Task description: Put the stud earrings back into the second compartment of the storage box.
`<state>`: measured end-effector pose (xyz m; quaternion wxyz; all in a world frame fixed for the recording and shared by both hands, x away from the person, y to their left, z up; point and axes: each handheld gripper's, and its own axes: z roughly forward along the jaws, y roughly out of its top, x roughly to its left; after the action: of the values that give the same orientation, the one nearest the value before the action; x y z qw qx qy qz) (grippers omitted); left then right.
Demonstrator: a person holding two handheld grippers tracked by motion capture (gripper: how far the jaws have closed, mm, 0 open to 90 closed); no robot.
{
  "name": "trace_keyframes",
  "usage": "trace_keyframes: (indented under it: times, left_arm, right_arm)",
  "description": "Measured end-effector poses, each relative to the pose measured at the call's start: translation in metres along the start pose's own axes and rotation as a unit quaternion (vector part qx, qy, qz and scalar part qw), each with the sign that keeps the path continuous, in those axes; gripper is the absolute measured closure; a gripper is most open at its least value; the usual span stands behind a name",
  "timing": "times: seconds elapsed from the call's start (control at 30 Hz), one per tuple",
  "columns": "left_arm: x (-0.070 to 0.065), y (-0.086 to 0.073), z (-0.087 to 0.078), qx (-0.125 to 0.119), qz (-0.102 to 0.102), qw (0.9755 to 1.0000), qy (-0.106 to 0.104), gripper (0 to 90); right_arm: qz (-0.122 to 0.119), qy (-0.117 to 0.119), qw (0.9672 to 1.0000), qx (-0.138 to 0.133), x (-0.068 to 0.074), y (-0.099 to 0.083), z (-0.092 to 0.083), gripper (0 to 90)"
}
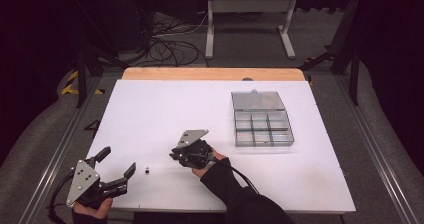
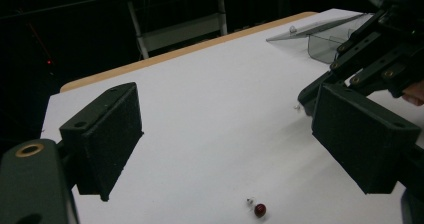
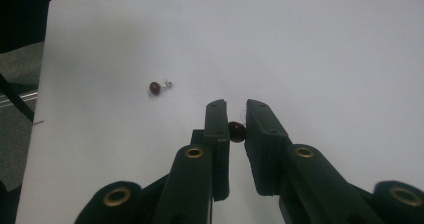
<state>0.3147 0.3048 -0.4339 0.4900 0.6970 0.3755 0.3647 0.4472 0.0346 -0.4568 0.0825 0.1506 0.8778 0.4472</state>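
Your right gripper [image 3: 236,115] is clenched on a small, glossy dark-red bead [image 3: 237,132], pinched between its matte black pads at the centre of the right gripper view. A second round red bead on a metal stud [image 3: 156,87] lies on the smooth white table [image 1: 150,109], upper left of it. Your left gripper [image 1: 118,164] stands released at lower left in the high view. The clear plastic compartment box [image 1: 261,125] sits right of centre.

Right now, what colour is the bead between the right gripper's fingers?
Dark red bead, clearest in the right gripper view.
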Motion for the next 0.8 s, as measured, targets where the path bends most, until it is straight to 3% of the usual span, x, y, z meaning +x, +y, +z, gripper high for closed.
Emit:
trace_keyframes:
  times: [0.47,0.8]
  left_arm:
    - [0.0,0.0,0.0,0.002,0.001,1.0,0.002,13.1]
    - [-0.001,0.0,0.001,0.002,0.0,1.0,0.002,13.1]
  right_arm:
    - [0.006,-0.06,0.9981,0.013,-0.037,-0.013,-0.059,80.5]
    - [0.03,-0.099,0.9945,0.017,-0.062,-0.026,-0.09,80.5]
